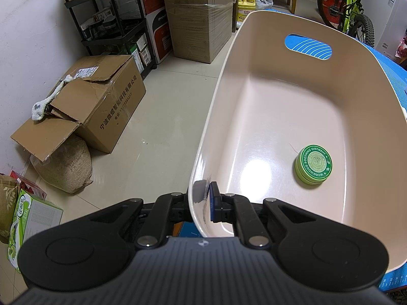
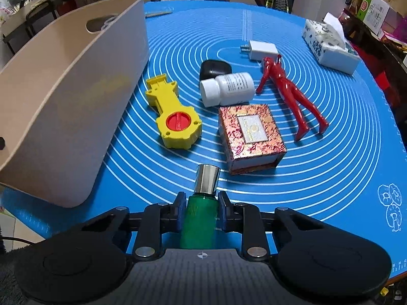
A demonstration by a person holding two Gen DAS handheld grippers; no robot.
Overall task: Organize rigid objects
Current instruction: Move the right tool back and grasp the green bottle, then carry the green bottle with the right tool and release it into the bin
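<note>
While the left gripper (image 1: 203, 200) clamps the near rim of the beige bin (image 1: 279, 106), one pad inside the wall and one outside, the right gripper (image 2: 201, 211) is closed around a green bottle (image 2: 199, 226) with a shiny metal cap (image 2: 207, 179), its blue pads pressing on both sides of the green body. That bottle lies along the fingers, cap pointing away, above the near edge of the blue mat (image 2: 330, 101). Inside the bin, a round green ointment tin (image 1: 313, 164) rests on the floor toward the right wall, the only thing visible in it. In the right wrist view the bin stands on the left part of the mat, and the other things lie on the mat to its right: a yellow tool with a red disc (image 2: 171, 117) just beside the bin wall, a white pill bottle (image 2: 226, 89) on its side touching a black case (image 2: 215, 68) behind it, a red patterned box (image 2: 251, 137) just in front of the pill bottle, a red figurine (image 2: 287, 91) lying flat to the right, and a white charger plug (image 2: 260, 49) near the figurine's head. A tissue pack (image 2: 330, 45) sits at the mat's far right edge.
</note>
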